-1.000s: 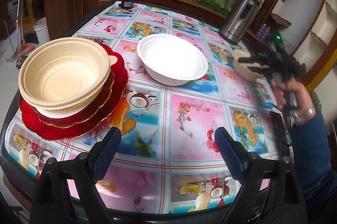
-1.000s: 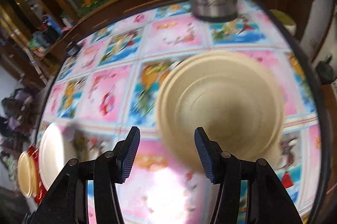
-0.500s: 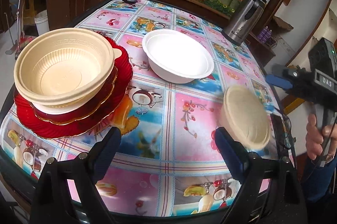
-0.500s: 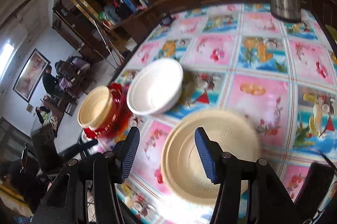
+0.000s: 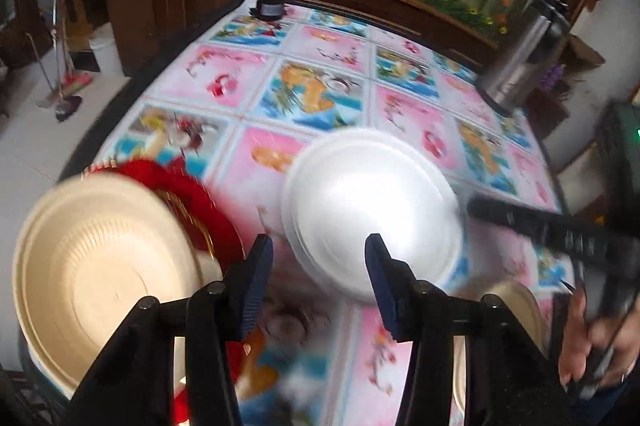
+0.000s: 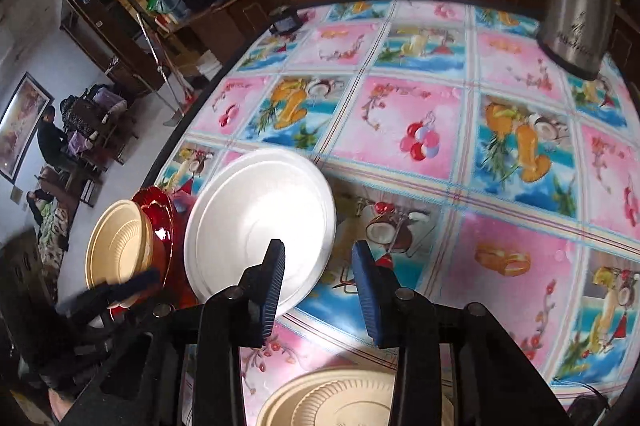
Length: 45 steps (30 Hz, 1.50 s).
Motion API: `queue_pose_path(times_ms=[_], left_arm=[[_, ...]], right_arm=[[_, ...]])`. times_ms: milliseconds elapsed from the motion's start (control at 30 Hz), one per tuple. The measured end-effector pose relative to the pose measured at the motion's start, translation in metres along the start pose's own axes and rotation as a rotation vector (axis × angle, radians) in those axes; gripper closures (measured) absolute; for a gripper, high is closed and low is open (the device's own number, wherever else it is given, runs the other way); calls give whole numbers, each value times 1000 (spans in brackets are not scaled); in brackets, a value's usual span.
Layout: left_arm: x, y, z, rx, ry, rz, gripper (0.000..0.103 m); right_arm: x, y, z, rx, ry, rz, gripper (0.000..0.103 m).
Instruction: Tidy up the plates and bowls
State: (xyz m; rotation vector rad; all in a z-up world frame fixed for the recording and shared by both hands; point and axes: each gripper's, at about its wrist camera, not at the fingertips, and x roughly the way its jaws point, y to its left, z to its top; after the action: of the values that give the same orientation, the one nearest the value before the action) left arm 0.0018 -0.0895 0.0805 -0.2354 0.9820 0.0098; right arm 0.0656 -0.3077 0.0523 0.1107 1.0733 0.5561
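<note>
From my left wrist camera I get the stack at the bench [image 5: 320, 65] edge up close: a ribbed cream plastic bowl [image 5: 104, 274] on top of scalloped red plates [image 5: 192, 193], all smeared by motion blur. The right wrist camera shows the same stack small and sharp at far left, plus a second cream ribbed bowl [image 6: 340, 402] on the bench under my right gripper [image 6: 318, 286], cut off by the frame's lower edge. In the left view that bowl is only a sliver behind the gripper arm.

The round white foam bowl [image 5: 372, 209] sits on the fruit-print cloth between stack and second bowl. Its near rim lies behind my left gripper [image 5: 318, 282], which has just been closing yet has nothing between its blue pads. My right gripper has also just been closing and is likewise empty, its left pad overlapping the white bowl's rim in the picture; I cannot tell whether it touches.

A steel kettle [image 6: 576, 5] stands far right, its top cropped
</note>
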Motion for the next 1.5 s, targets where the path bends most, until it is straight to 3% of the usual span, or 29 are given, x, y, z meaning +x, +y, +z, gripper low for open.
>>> queue_pose_path(times_ms=[167,233,300,400,467,500,600,700,767,800,833,900,1067,1100,1133,1167,1300,1367,1400,1433,1500], left_arm=[[28,-1,31,-3,43,13,57],[42,-3,38,5,70,26,74],[52,-7,42,24,73,69,77],[50,-14,42,43,66,79,78],[51,-18,40,42,82,20,87],[51,-19,39,41,91,-1,91],[48,-24,34,79,63,62,91],[47,-20,33,49,67,12,90],[46,-26,31,62,66,9,89],[45,-29,30,72,60,12,84],[43,-31,29,76,51,21,66],[37,-33,27,66,18,-11,44],[50,-42,20,83,55,-2,44],[56,-43,18,87,69,8,51],[62,-44,15,84,84,-4,73],[68,-44,12,72,107,-32,86],[73,-45,4,72,117,-31,88],[68,-46,3,75,113,-20,78],[64,-45,2,68,112,-21,53],[58,-43,1,59,98,-32,38],[40,-39,-4,58,56,-44,36]], right_arm=[[16,-6,-1,19,35,7,65],[21,-8,0,19,41,12,65],[26,-9,0,17,48,5,65],[34,-11,0,30,65,23,78],[34,-11,-1,41,67,49,90],[33,-11,-1,45,63,46,91],[30,-14,-4,56,55,54,92],[28,-21,-7,73,59,64,92],[25,-26,-10,80,58,58,92],[23,-28,-11,80,58,59,92],[20,-30,-12,85,56,57,92],[15,-36,-15,91,47,34,92],[7,-51,-22,107,45,45,92],[6,-53,-23,116,47,50,92],[5,-55,-24,119,46,50,92],[5,-55,-24,116,44,50,92],[2,-54,-24,101,29,31,92],[-1,-53,-24,91,27,31,90],[-4,-53,-24,89,24,23,90],[-7,-53,-25,85,13,13,90],[-14,-51,-24,74,-9,-4,90]])
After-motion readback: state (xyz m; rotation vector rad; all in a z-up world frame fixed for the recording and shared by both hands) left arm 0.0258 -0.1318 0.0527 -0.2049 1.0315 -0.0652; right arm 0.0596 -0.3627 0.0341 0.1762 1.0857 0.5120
